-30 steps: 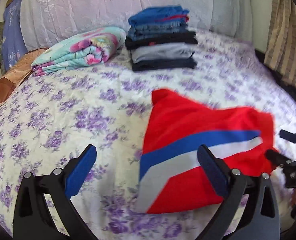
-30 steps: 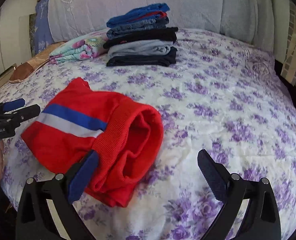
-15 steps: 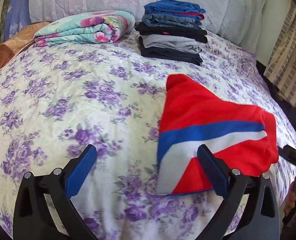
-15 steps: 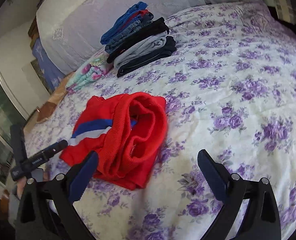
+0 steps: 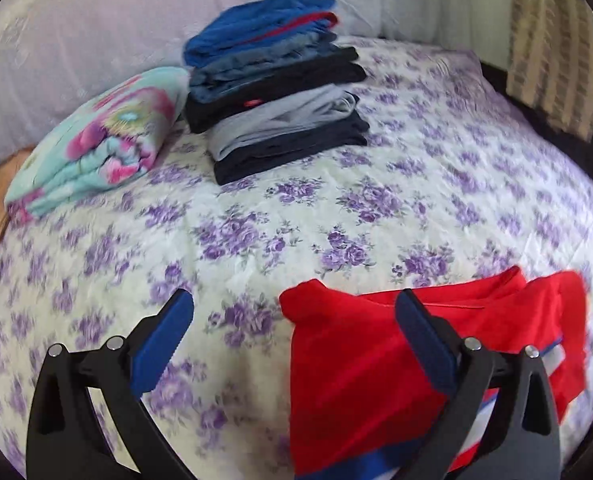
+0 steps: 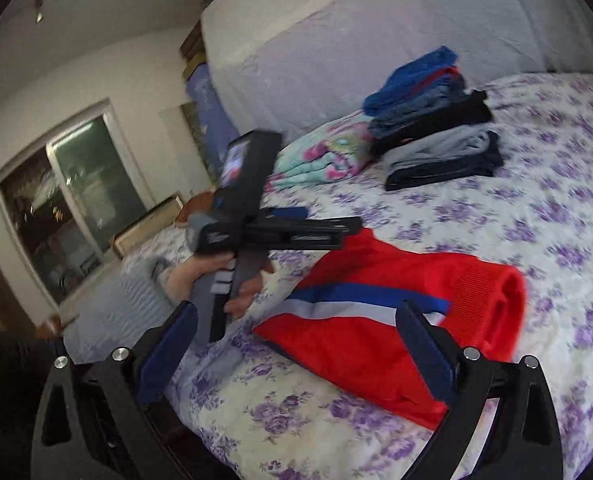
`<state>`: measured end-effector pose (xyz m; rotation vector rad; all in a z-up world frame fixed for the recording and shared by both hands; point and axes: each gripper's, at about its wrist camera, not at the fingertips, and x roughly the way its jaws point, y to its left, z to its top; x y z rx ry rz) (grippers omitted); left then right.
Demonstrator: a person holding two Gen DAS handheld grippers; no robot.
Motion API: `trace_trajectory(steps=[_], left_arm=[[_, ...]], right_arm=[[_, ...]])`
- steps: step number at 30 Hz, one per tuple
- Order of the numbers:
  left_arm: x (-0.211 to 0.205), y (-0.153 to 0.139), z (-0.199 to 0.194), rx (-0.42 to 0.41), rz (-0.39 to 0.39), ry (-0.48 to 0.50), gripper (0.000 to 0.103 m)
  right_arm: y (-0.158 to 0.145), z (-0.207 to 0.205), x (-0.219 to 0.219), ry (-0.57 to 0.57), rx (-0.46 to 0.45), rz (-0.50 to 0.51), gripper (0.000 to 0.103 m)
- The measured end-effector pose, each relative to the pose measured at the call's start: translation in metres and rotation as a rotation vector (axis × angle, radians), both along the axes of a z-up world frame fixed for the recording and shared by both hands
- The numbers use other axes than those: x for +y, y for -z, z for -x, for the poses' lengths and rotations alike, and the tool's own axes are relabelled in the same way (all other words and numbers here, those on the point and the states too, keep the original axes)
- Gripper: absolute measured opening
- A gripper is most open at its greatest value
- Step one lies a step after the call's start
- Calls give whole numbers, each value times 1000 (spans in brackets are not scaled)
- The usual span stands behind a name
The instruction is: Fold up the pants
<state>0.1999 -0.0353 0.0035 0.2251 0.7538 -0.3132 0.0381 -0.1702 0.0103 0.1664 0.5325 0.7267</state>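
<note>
Left wrist view: the left tool hangs wide and empty over the bed; the folded red pants lie near right, far from the stack of folded clothes. A careless pinch of one layer could undo the fold.

Right wrist view: the right tool is wide, empty, above the pants at the near bed edge, where a nudge could drop them; the left tool in a hand is close enough to collide.
</note>
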Motion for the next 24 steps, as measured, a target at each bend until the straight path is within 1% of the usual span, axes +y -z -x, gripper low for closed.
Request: trace_trajectory(steps=[2,3,5,7,9,10,12,13,16,17,18,20,21,24], left_arm=[[-2,5,-7,13,-27,18,99],[0,7,-11,34,-23,45,99],[0,10,-12,39,-17,109,99],[-2,13,-11,21,-48,154,99],[-4,18,-10,15,-71,199,99],[-6,22,-11,13,-81,222,99],[-9,30,-15,8,-104,240,99],[-10,35,-21,14,-112,230,99],[-11,47,-43,73,-82,205,99],[-11,50,-49,74,-82,191,99],[-11,53,-57,63,-104,148,99],[-9,56,-66,90,-86,119,99],[-7,53,-65,91,-73,108,99],[-4,25,-44,-6,-56,113,99]], right_arm=[[4,-12,23,-60,7,30,99],[8,-18,31,-67,23,53,99],[23,-35,45,-63,103,94,99],[37,-42,51,-75,167,116,100],[43,-34,57,-84,131,184,100],[45,-32,60,-88,124,212,100],[49,-28,65,-90,121,254,100],[51,-27,67,-88,114,269,100],[53,-28,69,-85,115,291,100],[53,-27,70,-85,114,293,100],[54,-26,70,-87,112,296,100],[54,-22,69,-89,101,301,100],[54,-21,68,-90,96,298,100],[54,-16,67,-89,77,299,100]])
